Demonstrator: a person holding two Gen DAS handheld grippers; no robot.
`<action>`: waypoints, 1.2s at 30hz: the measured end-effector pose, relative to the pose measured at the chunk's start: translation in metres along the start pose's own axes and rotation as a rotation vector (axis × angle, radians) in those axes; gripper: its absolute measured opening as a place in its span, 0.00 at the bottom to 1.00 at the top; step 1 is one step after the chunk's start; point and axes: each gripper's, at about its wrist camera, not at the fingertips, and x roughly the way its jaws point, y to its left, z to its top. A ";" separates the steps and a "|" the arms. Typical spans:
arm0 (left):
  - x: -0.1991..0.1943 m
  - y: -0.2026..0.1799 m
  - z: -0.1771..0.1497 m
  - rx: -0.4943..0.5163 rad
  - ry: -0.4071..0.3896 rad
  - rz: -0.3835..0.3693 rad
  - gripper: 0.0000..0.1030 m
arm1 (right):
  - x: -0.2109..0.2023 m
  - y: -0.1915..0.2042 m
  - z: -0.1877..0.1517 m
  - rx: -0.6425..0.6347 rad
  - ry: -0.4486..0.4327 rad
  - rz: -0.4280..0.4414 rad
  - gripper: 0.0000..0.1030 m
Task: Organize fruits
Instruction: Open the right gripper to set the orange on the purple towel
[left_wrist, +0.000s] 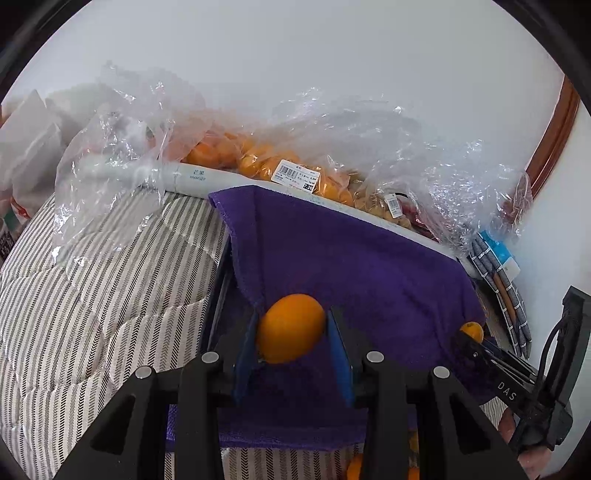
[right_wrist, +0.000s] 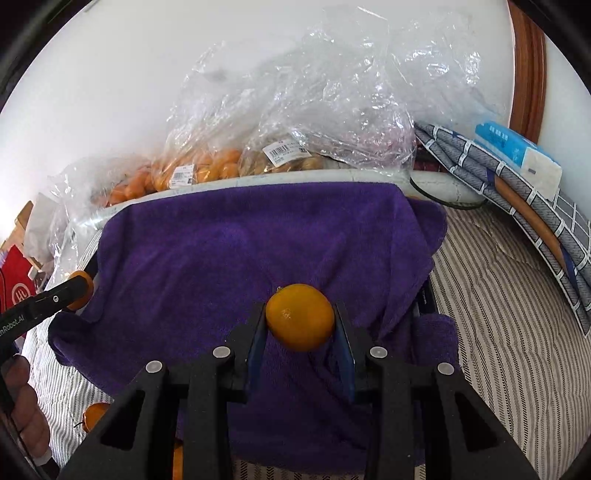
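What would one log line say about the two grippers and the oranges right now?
left gripper: shut on small round orange | right gripper: shut on second small round orange | both above: purple terry towel

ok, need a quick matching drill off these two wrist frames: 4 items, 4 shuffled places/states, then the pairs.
Items:
1. left gripper
2. purple towel
3. blue tissue pack
4. bagged oranges

Places/states:
A. on the folded checked cloth
B. shut on an orange
C. behind the towel, in clear plastic
D. draped over a dark frame

Pairs: 1-B, 2-D, 3-A, 4-C
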 end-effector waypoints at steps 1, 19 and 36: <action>0.000 -0.001 0.000 0.003 0.000 0.001 0.35 | 0.001 -0.001 0.000 0.004 0.007 -0.001 0.34; 0.005 -0.001 -0.001 0.016 0.014 0.002 0.35 | -0.004 -0.001 0.003 -0.021 -0.007 -0.015 0.51; 0.012 -0.007 -0.004 0.051 0.043 -0.016 0.35 | -0.026 -0.016 0.013 0.068 -0.099 -0.025 0.69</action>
